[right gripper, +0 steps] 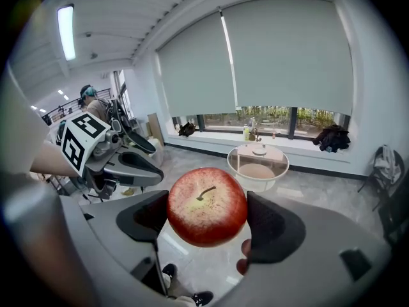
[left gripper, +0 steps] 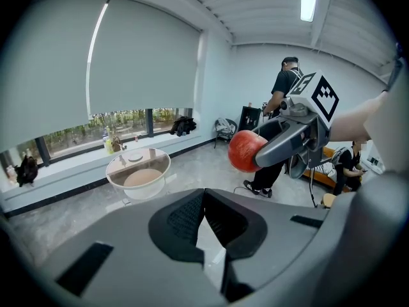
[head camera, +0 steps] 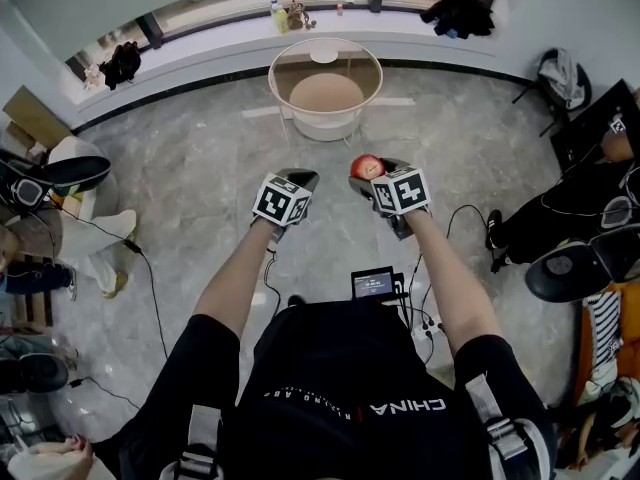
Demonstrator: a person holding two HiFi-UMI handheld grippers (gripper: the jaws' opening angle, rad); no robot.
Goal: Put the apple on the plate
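A red apple sits stem-up between the two dark pads of my right gripper, which is shut on it. From the head view the apple hangs over the grey floor at the tip of the right gripper. My left gripper is level with it just to the left, jaws shut on nothing. A small white plate lies on a round glass table farther ahead, well beyond both grippers. The left gripper view shows the apple from the side.
Cables trail over the marble floor. A long window sill with bottles and dark bags runs behind the table. People and black chairs crowd the right side; bags and gear lie at the left.
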